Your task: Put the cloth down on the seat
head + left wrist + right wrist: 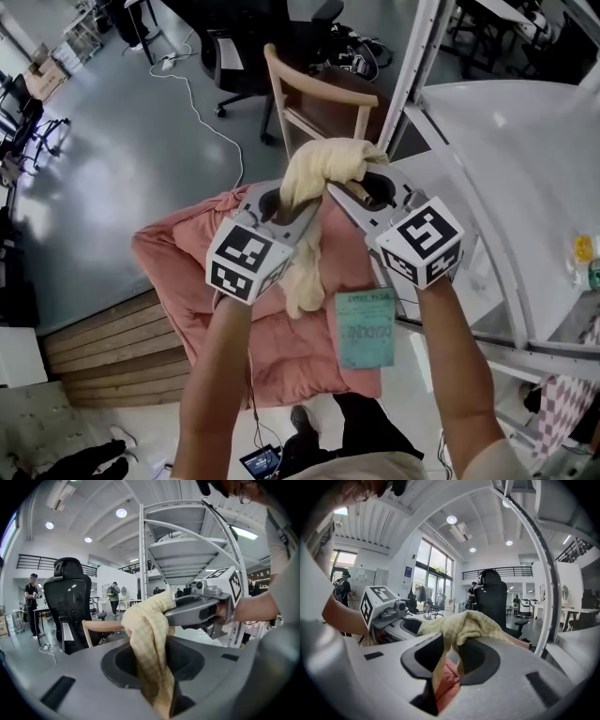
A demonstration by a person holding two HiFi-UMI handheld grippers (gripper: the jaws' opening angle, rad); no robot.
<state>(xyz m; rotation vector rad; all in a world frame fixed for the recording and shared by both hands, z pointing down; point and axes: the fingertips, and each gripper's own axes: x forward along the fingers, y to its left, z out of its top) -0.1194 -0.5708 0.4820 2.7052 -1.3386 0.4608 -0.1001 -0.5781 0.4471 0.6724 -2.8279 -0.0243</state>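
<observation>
A pale yellow cloth (323, 164) is bunched over the tips of both grippers, and one tail hangs down between them. My left gripper (286, 199) has the cloth (150, 639) running down through its jaws, with a dark gap beside it, so the pads look loose on it. My right gripper (352, 192) is shut on the other end of the cloth (464, 623). Both are held close together above a pink cushioned seat (216, 272), which also shows through the right jaws (446, 679). A teal card (366, 328) dangles below the right gripper.
A wooden chair (319, 89) stands just beyond the grippers. A white metal frame post (412, 75) rises at the right, a black office chair (244, 47) is farther back, and a white cable (202, 112) crosses the floor. Wooden steps (103, 347) lie left of the seat.
</observation>
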